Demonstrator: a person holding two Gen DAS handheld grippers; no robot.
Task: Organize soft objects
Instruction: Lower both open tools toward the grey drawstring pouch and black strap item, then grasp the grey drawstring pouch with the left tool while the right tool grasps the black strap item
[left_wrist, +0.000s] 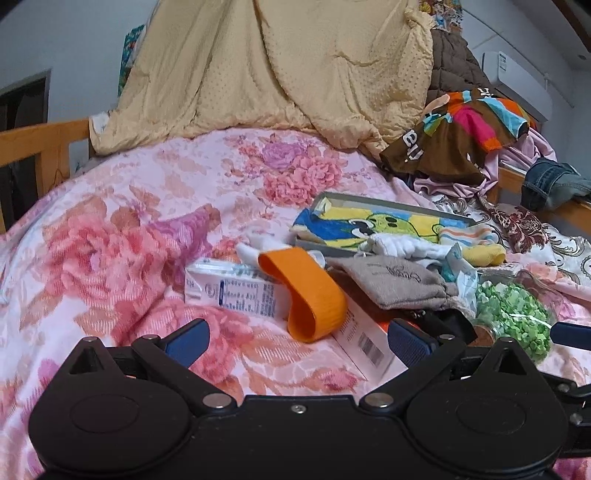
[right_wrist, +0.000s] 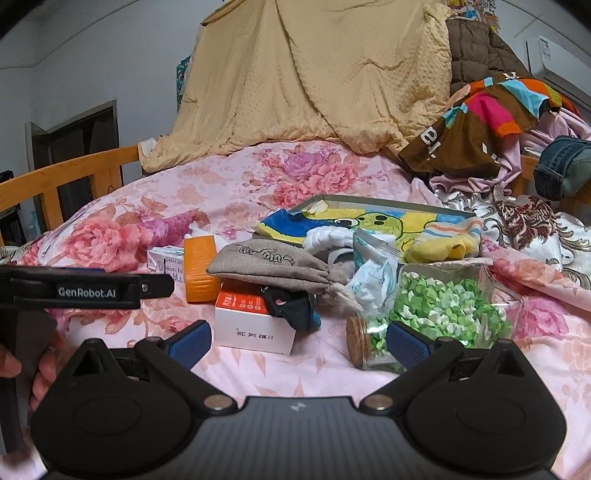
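On the floral bed lies a pile of small items. A grey drawstring pouch (left_wrist: 399, 282) (right_wrist: 269, 264), white socks (left_wrist: 399, 247) (right_wrist: 328, 236) and a yellow striped sock (left_wrist: 476, 243) (right_wrist: 443, 242) lie in front of and on a flat grey box (left_wrist: 424, 210) (right_wrist: 406, 205) holding a cartoon towel (left_wrist: 369, 225) (right_wrist: 369, 221). My left gripper (left_wrist: 295, 341) is open and empty, just before an orange band (left_wrist: 306, 291) (right_wrist: 199, 267). My right gripper (right_wrist: 297, 343) is open and empty, before a white-orange box (right_wrist: 255, 325) and a corked jar of green bits (right_wrist: 447, 310) (left_wrist: 513, 317).
A milk carton (left_wrist: 232, 291) (right_wrist: 166, 264) lies left of the band. A crumpled plastic wrapper (right_wrist: 373, 273) sits by the jar. A beige quilt (left_wrist: 280, 74), a colourful cloth (left_wrist: 461, 136) and jeans (left_wrist: 554, 184) pile up at the back and right. A wooden bed rail (right_wrist: 66, 173) runs on the left.
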